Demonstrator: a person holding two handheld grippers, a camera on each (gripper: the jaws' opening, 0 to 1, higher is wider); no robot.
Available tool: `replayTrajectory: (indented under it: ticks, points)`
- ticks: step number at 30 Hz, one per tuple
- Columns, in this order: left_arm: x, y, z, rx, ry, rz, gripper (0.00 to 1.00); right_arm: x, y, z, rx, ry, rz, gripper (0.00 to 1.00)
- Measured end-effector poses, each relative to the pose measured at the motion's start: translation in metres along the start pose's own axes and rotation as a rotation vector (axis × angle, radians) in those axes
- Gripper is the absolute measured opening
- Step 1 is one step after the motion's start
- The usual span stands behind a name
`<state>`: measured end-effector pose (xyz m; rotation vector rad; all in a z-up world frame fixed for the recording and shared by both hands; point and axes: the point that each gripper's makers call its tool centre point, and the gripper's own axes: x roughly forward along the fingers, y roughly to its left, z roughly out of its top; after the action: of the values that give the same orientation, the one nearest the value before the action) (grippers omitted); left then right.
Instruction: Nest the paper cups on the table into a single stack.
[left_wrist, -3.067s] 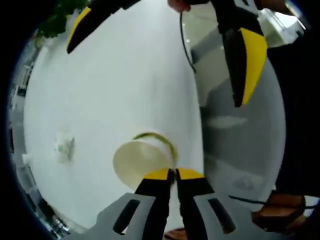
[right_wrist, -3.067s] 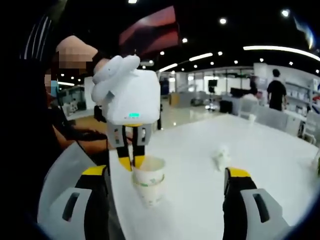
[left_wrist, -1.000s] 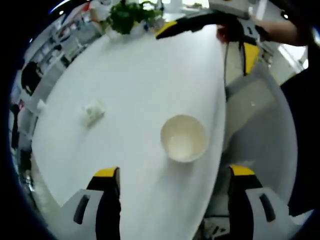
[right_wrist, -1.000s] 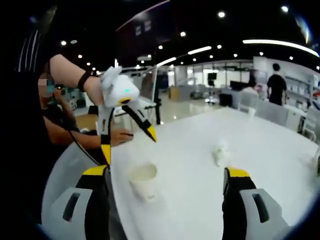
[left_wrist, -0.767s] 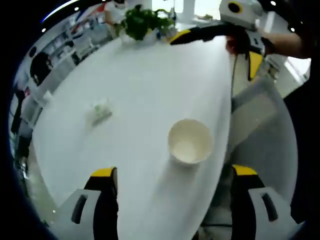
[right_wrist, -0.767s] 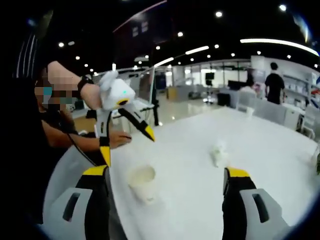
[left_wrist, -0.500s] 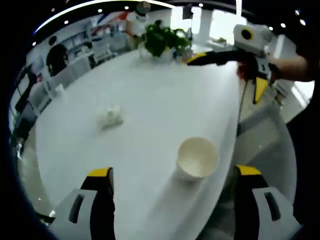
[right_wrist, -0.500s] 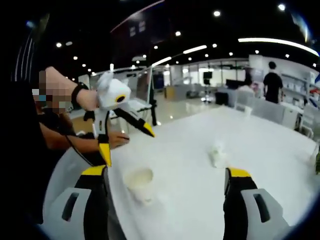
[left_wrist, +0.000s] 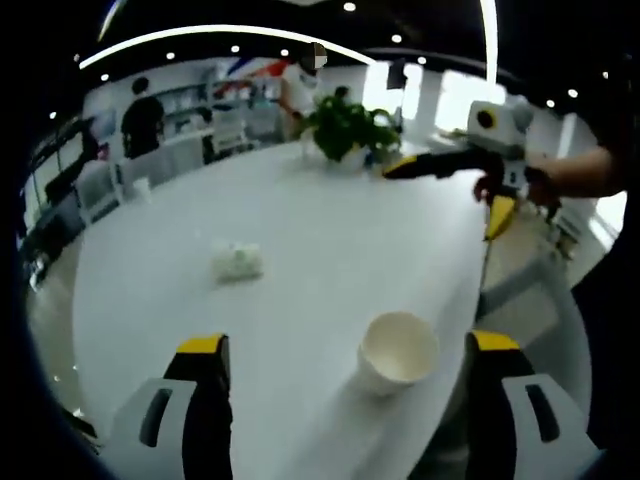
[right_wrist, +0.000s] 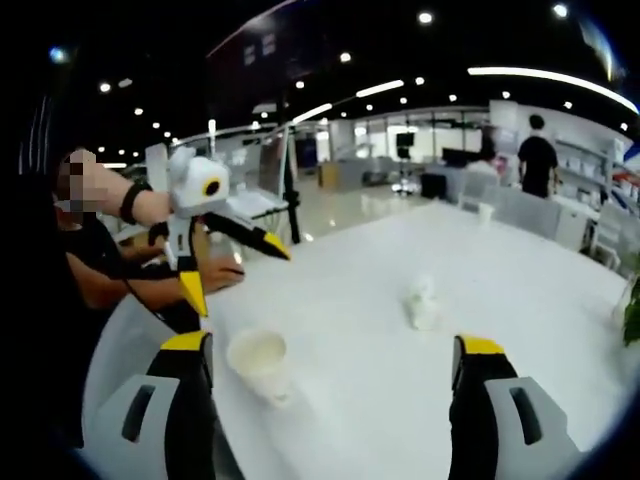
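A white paper cup stack (left_wrist: 398, 352) stands upright near the table's edge, with its open mouth up. In the left gripper view it sits between my left gripper's (left_wrist: 348, 344) wide-open jaws, closer to the right one, and touches neither. The right gripper view shows the same cup stack (right_wrist: 258, 362) just right of its own left jaw. My right gripper (right_wrist: 332, 344) is open and holds nothing. The left gripper (right_wrist: 235, 272) hangs open above and behind the cups there. Across the table the right gripper (left_wrist: 445, 195) is held up, open.
The white table (left_wrist: 300, 230) carries a crumpled white paper (left_wrist: 238, 262), also visible as the paper (right_wrist: 422, 298). A potted plant (left_wrist: 347, 125) stands at its far end. A seated person (right_wrist: 100, 260) is beside the table; another person (right_wrist: 538, 155) stands far off.
The left gripper, earlier shut on the top cup's rim, has let go, opened wide and drawn back. Both views have tilted up a little. The cup stack stays put.
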<state>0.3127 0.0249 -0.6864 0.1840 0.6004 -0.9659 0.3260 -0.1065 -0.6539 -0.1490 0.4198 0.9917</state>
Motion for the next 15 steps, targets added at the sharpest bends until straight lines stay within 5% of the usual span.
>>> replayTrajectory:
  ticks: [15]
  points:
    - [-0.001, 0.004, 0.014, 0.042, -0.088, 0.011, 0.90, 0.006, -0.024, 0.013, -0.045, 0.063, -0.017, 0.94]
